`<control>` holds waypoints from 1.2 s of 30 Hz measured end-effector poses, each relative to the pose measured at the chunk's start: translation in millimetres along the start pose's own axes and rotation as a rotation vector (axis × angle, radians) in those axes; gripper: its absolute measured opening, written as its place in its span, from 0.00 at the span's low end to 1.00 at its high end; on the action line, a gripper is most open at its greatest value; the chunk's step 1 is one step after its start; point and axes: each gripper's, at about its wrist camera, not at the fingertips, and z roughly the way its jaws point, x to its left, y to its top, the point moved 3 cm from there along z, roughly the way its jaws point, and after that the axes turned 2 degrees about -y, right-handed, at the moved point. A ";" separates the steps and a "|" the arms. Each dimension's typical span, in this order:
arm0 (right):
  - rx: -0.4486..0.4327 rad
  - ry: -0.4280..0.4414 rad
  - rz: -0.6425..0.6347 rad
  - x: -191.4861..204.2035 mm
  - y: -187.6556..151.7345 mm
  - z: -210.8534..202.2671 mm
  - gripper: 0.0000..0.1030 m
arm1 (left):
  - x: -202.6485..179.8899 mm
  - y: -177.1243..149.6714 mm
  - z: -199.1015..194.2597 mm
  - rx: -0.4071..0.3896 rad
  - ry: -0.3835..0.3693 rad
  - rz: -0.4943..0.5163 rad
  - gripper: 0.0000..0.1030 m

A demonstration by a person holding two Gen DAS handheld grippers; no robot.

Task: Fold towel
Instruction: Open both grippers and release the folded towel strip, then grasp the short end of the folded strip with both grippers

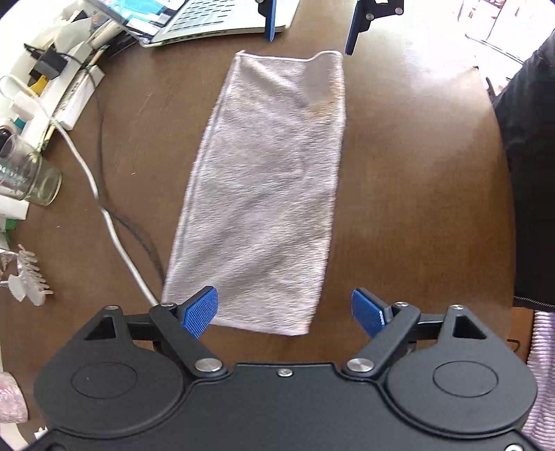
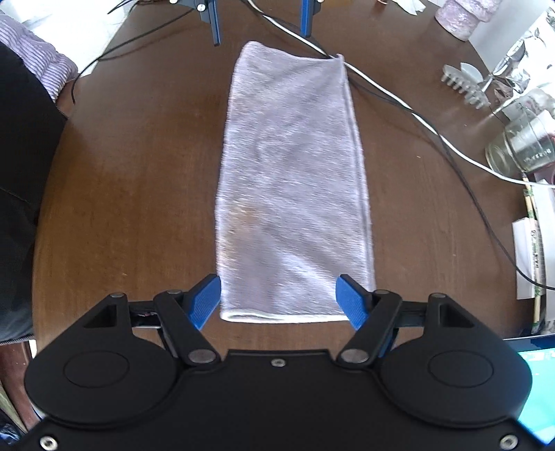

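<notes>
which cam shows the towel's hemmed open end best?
Right wrist view: the towel ends just ahead of the right gripper, its layered hem sharp. In the left wrist view that hem lies far off, small, near the top.

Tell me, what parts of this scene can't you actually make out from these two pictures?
- Laptop: left wrist view, cut off by the top edge; the screen is unreadable.
- Near end of the towel: right wrist view, its corners sit behind the blue fingers.
- Glass jar: right wrist view, its printed label is too small and blurred.
- White cable: left wrist view, it vanishes under the towel's end.
- Person: only dark clothing shows at each frame's side.
</notes>
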 end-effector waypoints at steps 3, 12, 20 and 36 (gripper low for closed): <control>-0.006 0.010 -0.007 13.1 1.2 -1.6 0.74 | -10.5 0.7 1.6 -0.007 -0.005 -0.005 0.81; 0.006 0.013 0.000 32.7 -3.4 3.6 0.74 | -27.3 -0.5 9.5 0.006 -0.015 0.000 0.81; 0.009 0.009 0.034 27.4 -4.3 13.4 0.74 | -20.3 -2.5 17.5 0.003 -0.021 -0.036 0.79; 0.040 0.076 0.114 12.4 -7.0 34.8 0.50 | -12.3 -5.8 34.5 0.020 -0.072 -0.038 0.44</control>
